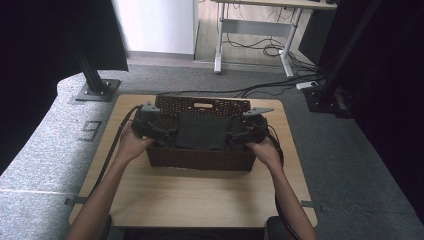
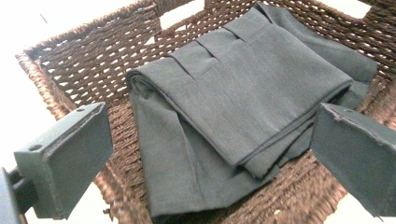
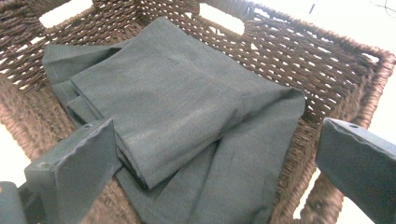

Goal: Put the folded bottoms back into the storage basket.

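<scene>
A: A folded grey cloth (image 1: pixel 204 131) is seen lying flat on the floor of the wicker basket (image 1: pixel 200 159), with looser layers spread beneath the top fold.

B: And the basket is set at the middle of the tabletop (image 1: pixel 200 200), long axis running left to right, a handle slot cut in the far wall.

A: The cloth is flanked. The left tool (image 1: pixel 167 134) is held over the basket's left end, the right tool (image 1: pixel 235 136) over its right end, each pointed inward.

B: From the left tool's own camera, both jaws are seen spread wide, nothing between them, the cloth (image 2: pixel 243 107) lying just ahead and below.

A: The same is shown at the right: jaws wide apart, nothing gripped, the cloth (image 3: pixel 177 116) centred between them, a folded edge nearest the jaw at the left of that view.

B: So which side is favoured?

A: Neither, it would be judged. The cloth is placed about midway between the two tools, so both ends can be reached at once.

B: Then a two-handed lift is suggested, each tool lowered onto its own end of the cloth.

A: The lower layers may be left behind if only the top fold is pinched.
</scene>
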Demonstrator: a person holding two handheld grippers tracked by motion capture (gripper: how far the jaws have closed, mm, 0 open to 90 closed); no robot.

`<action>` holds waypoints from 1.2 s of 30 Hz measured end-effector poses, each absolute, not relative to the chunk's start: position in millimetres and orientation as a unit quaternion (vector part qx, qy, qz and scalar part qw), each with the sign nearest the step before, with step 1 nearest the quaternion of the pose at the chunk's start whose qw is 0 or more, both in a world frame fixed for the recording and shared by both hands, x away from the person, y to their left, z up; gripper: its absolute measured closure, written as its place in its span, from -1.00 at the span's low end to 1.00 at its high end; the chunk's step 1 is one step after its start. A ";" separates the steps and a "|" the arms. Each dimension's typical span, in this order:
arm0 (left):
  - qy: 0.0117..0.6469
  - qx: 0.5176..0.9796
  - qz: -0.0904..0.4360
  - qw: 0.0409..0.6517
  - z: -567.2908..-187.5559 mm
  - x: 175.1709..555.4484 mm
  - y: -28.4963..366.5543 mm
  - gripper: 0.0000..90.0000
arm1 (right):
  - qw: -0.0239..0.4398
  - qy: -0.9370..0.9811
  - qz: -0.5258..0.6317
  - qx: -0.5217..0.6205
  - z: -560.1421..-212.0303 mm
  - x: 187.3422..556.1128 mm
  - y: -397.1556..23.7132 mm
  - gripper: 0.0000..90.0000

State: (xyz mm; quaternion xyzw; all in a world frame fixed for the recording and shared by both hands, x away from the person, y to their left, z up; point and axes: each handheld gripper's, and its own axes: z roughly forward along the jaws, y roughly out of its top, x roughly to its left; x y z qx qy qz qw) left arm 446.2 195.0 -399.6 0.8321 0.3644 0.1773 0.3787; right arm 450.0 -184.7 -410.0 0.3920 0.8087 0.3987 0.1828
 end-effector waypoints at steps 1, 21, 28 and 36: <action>0.362 0.833 0.179 0.378 -399.6 443.7 196.8 -1.00 | 0.184 0.809 0.399 0.391 -409.7 447.9 -186.5 -1.00; 0.369 0.819 0.193 0.396 -419.8 395.9 239.8 -1.00 | 0.189 0.807 0.397 0.395 -424.5 406.6 -219.8 -1.00; 0.372 0.817 0.196 0.396 -435.3 382.0 252.3 -1.00 | 0.190 0.800 0.397 0.407 -440.9 391.2 -236.3 -1.00; 0.382 0.814 0.194 0.391 -453.8 368.2 263.3 -1.00 | 0.189 0.795 0.398 0.418 -457.0 380.3 -248.6 -1.00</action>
